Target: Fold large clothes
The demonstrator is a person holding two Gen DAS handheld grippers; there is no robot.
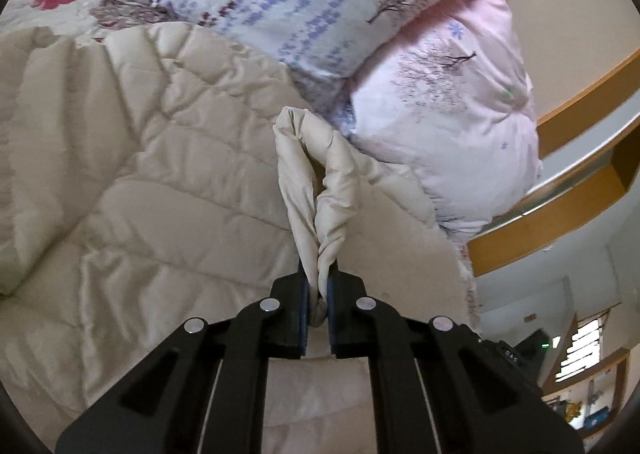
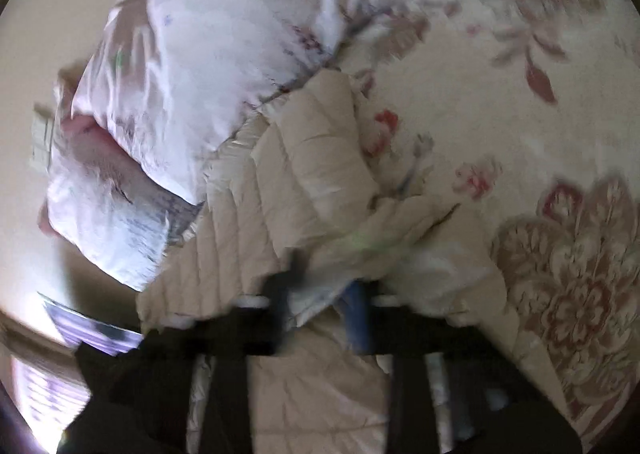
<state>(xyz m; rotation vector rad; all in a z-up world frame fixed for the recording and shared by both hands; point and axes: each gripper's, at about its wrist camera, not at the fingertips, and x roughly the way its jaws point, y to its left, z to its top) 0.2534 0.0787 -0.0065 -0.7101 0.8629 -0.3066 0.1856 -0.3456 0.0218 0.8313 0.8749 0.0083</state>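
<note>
We have a beige quilted coat (image 1: 132, 182) spread over a floral bedsheet (image 2: 520, 126), its upper edge lying against the pink and blue printed pillows (image 1: 448, 102) at the head of the bed. Our left gripper (image 1: 318, 294) is clamped tight on a bunched corner of the coat's edge, the fabric twisted into a rope between the blue pads (image 1: 304, 298) and standing up as a loop just beyond them. In the right wrist view the picture is smeared, but the right gripper (image 2: 320, 306) sits in a fold of the same padded cloth, and we judge it closed on that fold, though how much cloth it holds we cannot tell. With both corners in hand, the step seems to be carrying this edge across to make the fold. To do it well, we should lift both hands together and level, so the padded cloth hangs evenly between them and does not drag the sheet or catch the pillows. We should keep gentle tension across the edge so the slippery shell does not slide from the pads. The left grip is on a twisted bunch, so the corner may land crooked; we should lay it flat and smooth it out. A slow set-down should keep the layers from trapping air and shifting apart.
</note>
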